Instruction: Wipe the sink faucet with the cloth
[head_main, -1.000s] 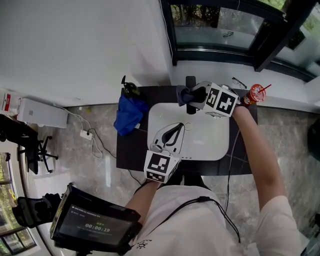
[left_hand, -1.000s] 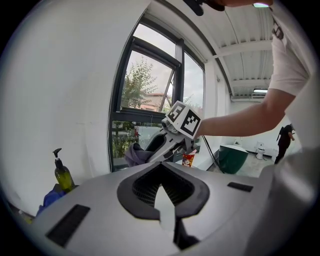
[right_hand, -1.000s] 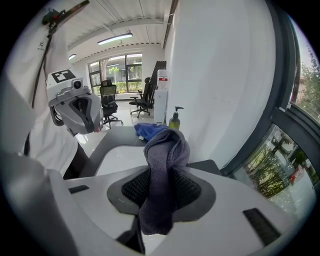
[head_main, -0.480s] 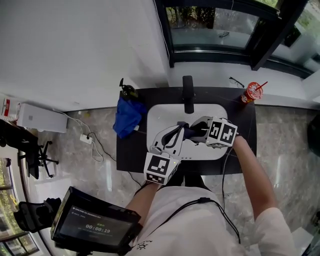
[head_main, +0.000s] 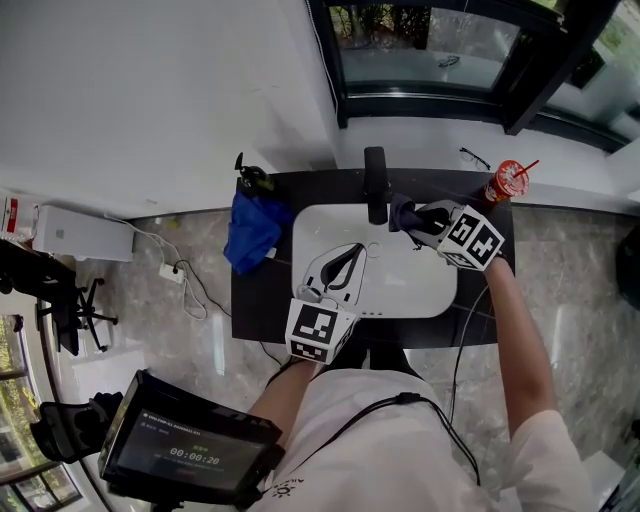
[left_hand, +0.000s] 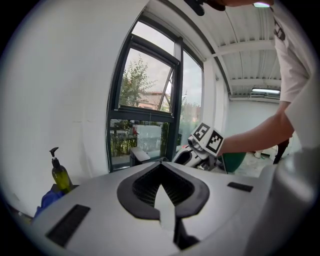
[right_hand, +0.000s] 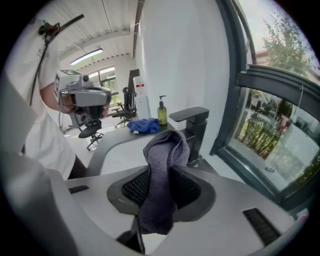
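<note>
The black faucet (head_main: 375, 186) stands at the back rim of the white sink (head_main: 420, 290). My right gripper (head_main: 411, 218) is just to the right of the faucet's base and is shut on a dark grey-purple cloth (head_main: 399, 208). In the right gripper view the cloth (right_hand: 167, 145) bulges out past the jaws, with the faucet (right_hand: 195, 127) close behind it; I cannot tell whether they touch. My left gripper (head_main: 352, 254) hovers over the sink's left half, shut and empty. In the left gripper view its tips (left_hand: 160, 165) meet, and the right gripper (left_hand: 192, 155) shows ahead.
A blue cloth (head_main: 255, 228) and a soap bottle (head_main: 250, 176) lie on the black counter (head_main: 262, 300) left of the sink. A red cup with a straw (head_main: 510, 183) and glasses (head_main: 474, 157) sit at the back right. A window ledge runs behind.
The right gripper with the cloth went from the faucet down over the basin beside the left gripper, then back up to the faucet's right side. The left gripper stayed put.
</note>
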